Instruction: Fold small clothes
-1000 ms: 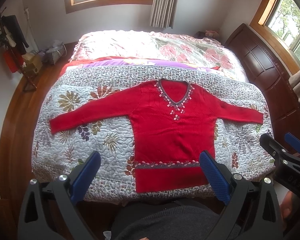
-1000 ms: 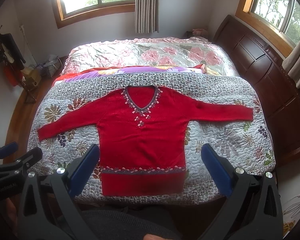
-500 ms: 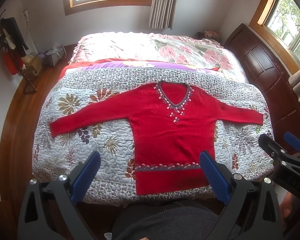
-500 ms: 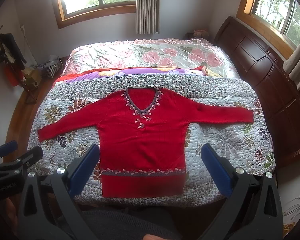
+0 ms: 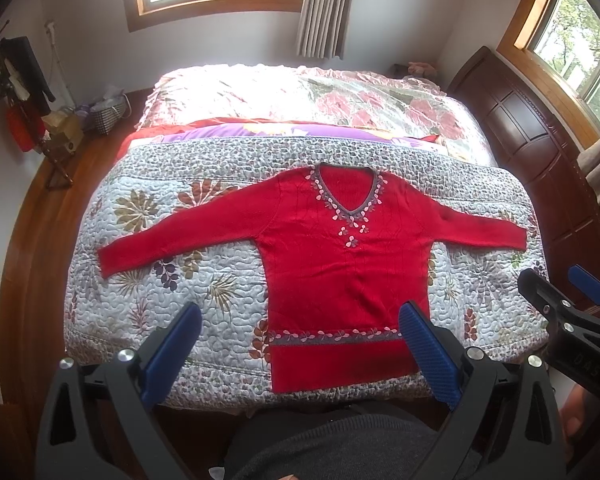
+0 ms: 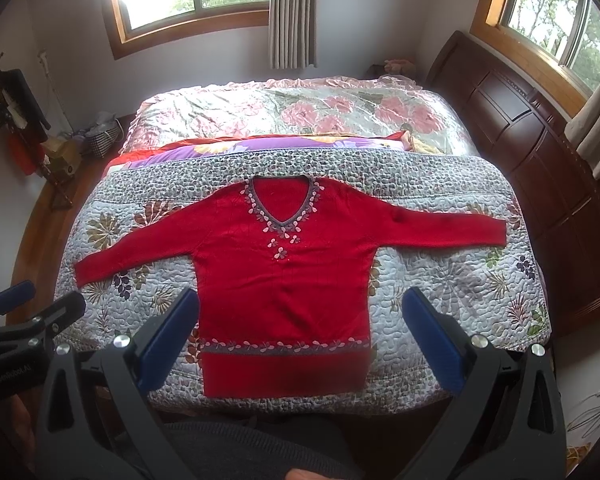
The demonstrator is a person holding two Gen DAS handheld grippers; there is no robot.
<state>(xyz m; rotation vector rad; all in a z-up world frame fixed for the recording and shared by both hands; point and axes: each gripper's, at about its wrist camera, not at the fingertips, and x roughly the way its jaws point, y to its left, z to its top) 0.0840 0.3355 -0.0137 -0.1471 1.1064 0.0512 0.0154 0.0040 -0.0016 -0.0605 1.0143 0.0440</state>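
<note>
A red sweater (image 5: 332,272) lies flat and face up on the quilted floral bedspread (image 5: 160,288) at the near end of the bed, its V-neck pointing away and its hem close to the bedspread's near edge. Left of the sweater's body, one sleeve (image 5: 180,240) stretches out and slightly downward across the quilt. The left gripper (image 5: 300,344) hangs above the near edge of the bedspread, in front of the sweater's hem, its jaws spread wide and holding nothing; one blue pad sits left of the sweater's body, the other over the hem's right corner. The sweater's other sleeve (image 6: 440,228) reaches straight out to the right. The right gripper (image 6: 300,324) hovers just right of the left one, also in front of the hem, jaws wide apart and empty. A dark wooden headboard (image 6: 520,132) stands right of the sweater.
</note>
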